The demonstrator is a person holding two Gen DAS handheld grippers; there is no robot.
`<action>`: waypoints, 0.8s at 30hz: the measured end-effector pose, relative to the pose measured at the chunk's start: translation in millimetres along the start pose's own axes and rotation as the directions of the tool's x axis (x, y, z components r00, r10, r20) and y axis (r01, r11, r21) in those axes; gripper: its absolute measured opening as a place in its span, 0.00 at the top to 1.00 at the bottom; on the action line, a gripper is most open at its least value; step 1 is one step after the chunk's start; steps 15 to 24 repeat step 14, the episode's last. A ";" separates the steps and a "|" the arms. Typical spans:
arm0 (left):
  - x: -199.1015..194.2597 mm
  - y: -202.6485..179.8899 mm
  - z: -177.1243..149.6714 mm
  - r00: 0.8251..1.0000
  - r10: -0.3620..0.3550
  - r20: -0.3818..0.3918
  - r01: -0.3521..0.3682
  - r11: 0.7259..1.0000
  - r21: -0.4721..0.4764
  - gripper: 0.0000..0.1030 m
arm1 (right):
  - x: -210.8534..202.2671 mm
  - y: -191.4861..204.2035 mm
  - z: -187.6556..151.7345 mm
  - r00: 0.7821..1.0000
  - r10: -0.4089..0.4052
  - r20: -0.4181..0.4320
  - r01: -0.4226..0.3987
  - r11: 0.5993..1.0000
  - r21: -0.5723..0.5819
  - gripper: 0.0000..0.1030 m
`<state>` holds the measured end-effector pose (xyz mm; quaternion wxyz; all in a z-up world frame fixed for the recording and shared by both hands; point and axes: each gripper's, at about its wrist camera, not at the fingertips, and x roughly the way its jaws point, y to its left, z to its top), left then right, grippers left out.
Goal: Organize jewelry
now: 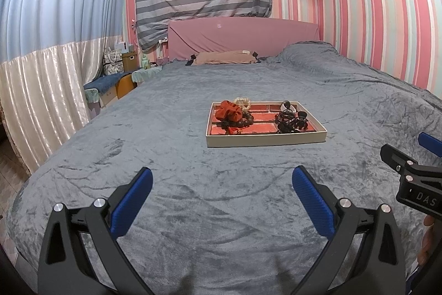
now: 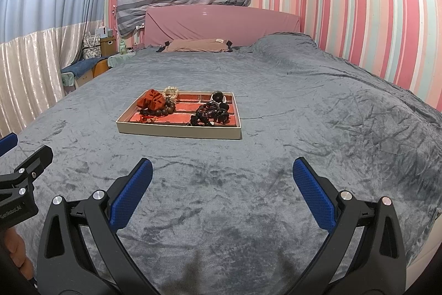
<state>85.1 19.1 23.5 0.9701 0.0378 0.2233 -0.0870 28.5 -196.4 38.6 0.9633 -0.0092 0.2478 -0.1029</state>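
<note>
Left gripper [image 1: 222, 201] wide open, holding nothing; right gripper [image 2: 222, 194] also wide open and empty, both above grey blanket [image 2: 304, 107]; jewelry tray [image 2: 179, 131] well ahead on the bed, with red scrunchie [image 2: 151, 99], bead bracelet [image 2: 165, 110], black pieces [image 2: 211, 112] inside.

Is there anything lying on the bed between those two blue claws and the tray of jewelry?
Nothing visible. Only bare grey blanket lies between the open left gripper, the open right gripper and the tray. The tray's low near wall is the only thing to clear.
</note>
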 end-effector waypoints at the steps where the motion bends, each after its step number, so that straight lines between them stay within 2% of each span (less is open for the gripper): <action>1: 0.2 0.3 0.3 1.000 0.001 0.000 -0.001 1.000 0.000 0.04 | -0.1 -0.1 0.0 1.000 0.001 0.000 -0.001 1.000 0.001 0.04; 13: 4.8 3.6 3.1 0.999 -0.015 -0.037 0.015 1.000 -0.016 0.04 | 0.4 -0.9 -0.5 1.000 0.000 0.000 0.000 1.000 -0.001 0.04; 24: 4.7 4.2 3.7 0.999 -0.014 -0.038 0.014 1.000 -0.018 0.04 | 0.3 -0.7 -0.3 1.000 -0.001 0.000 0.001 1.000 0.000 0.04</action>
